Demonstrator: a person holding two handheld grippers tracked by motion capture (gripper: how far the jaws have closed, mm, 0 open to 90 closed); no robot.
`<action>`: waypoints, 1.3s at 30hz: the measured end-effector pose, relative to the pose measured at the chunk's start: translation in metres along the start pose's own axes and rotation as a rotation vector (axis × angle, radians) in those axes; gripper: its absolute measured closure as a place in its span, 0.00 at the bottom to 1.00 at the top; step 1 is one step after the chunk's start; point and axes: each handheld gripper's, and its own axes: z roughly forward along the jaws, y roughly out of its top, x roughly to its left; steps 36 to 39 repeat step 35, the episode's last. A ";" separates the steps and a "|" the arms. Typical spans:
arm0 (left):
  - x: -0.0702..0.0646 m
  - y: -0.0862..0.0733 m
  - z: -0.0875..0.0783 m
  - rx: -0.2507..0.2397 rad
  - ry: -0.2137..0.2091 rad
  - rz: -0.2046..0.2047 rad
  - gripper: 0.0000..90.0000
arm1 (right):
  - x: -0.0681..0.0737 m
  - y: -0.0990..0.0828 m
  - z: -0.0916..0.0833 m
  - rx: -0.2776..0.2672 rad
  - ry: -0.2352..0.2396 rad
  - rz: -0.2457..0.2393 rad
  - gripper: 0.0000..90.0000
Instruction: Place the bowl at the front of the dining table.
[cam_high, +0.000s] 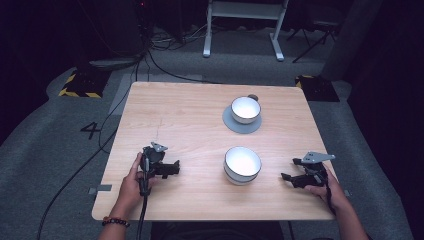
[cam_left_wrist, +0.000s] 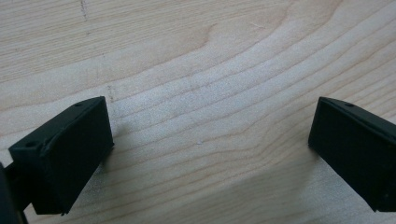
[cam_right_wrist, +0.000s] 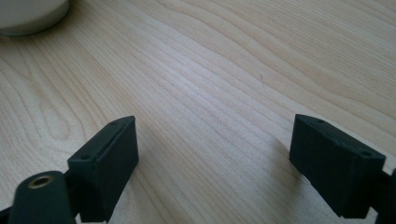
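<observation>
The left gripper (cam_high: 172, 169) rests low on the wooden table (cam_high: 180, 115), jaws spread wide around bare wood. The right gripper (cam_high: 290, 170) sits likewise gaping and empty, aimed at the nearer white bowl (cam_high: 242, 164) between them. Each hand grips from the near edge. A second bowl (cam_high: 245, 109) sits on what seems a grey saucer (cam_high: 235, 124). Grey carpet and cables surround the table.

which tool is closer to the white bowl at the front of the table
Right, narrowly. The right tool sits just right of the white round bowl, jaws open toward it. The left tool lies farther off on its left.
</observation>
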 end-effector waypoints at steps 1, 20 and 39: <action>0.000 0.000 0.000 0.001 0.001 0.000 0.00 | 0.000 0.000 0.000 0.000 0.000 0.002 0.17; 0.000 0.000 0.000 0.002 -0.004 0.003 0.00 | 0.000 0.000 0.000 0.001 0.001 -0.006 0.18; 0.000 0.000 0.000 0.003 -0.005 0.003 0.00 | 0.000 0.000 0.000 0.001 0.005 -0.002 0.18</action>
